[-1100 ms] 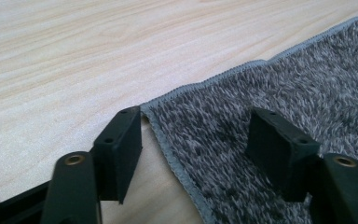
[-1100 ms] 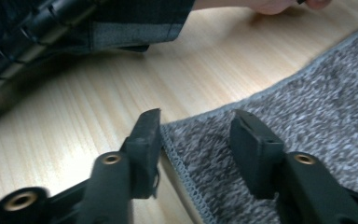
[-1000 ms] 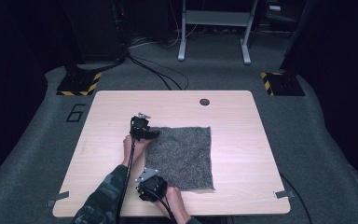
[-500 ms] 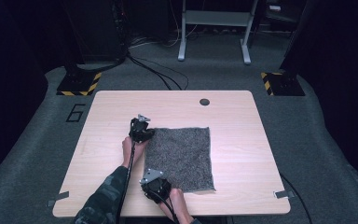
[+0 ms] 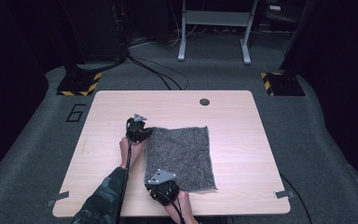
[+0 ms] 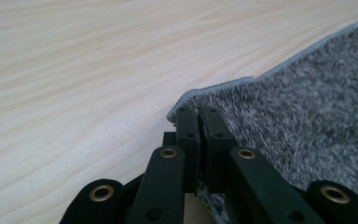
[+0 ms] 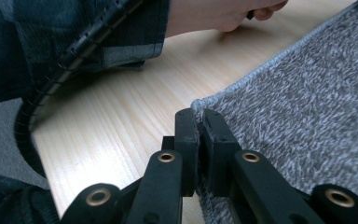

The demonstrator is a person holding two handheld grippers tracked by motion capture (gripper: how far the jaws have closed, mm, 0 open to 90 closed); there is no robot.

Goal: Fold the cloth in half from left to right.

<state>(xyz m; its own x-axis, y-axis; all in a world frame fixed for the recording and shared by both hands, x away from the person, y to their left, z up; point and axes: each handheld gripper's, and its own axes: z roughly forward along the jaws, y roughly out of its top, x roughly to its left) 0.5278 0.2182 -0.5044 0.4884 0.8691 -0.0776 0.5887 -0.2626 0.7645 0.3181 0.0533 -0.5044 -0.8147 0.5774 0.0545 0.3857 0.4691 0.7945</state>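
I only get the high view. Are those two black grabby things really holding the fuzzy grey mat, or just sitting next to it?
Observer: The left gripper view shows the left gripper with its fingers shut on a corner of the grey mat, right at the stitched hem.
Operator: And the other one?
Observer: The right gripper pinches its own corner the same way.
Operator: Is the corner lifted?
Observer: It looks only slightly curled up at the fingers; the mat beyond lies on the table.
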